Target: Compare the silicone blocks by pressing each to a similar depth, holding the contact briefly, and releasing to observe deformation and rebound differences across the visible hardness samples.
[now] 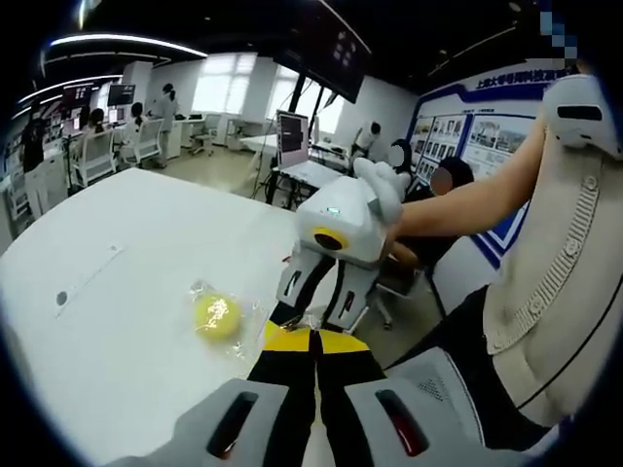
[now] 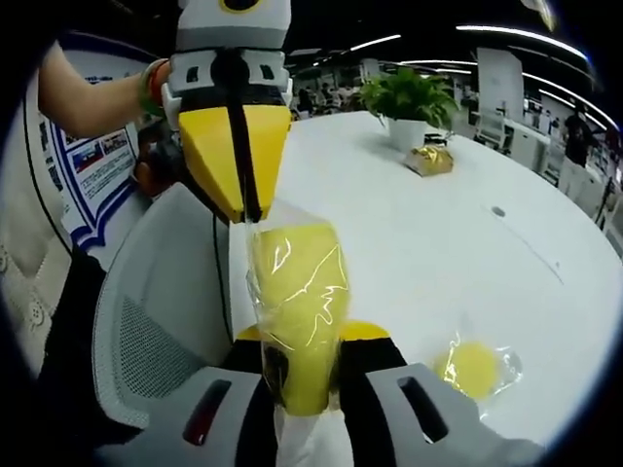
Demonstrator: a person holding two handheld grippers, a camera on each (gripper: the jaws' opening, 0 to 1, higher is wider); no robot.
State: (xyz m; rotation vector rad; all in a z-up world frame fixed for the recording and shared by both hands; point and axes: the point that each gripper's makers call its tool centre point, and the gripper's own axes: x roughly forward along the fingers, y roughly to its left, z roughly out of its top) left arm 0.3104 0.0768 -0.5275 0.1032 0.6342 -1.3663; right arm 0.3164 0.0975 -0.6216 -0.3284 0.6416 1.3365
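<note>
A yellow silicone block (image 2: 297,292) in clear plastic wrap stands upright between the jaws of my right gripper (image 2: 302,336), which is shut on it. My left gripper (image 2: 250,216) comes in from above with its yellow jaws shut, tips touching the wrap's upper corner. In the left gripper view my left gripper (image 1: 313,336) has its jaws together, and the right gripper (image 1: 313,311) points down at their tips. A second sample, a round yellow piece in a clear bag (image 1: 216,316) (image 2: 472,368), lies loose on the white table (image 1: 117,292) (image 2: 409,243).
A potted plant (image 2: 414,97) and a gold packet (image 2: 430,159) stand at the table's far end. A grey mesh chair (image 2: 156,321) sits at the table edge beside the grippers. The person's arm (image 1: 467,204) reaches in. People and desks fill the office behind.
</note>
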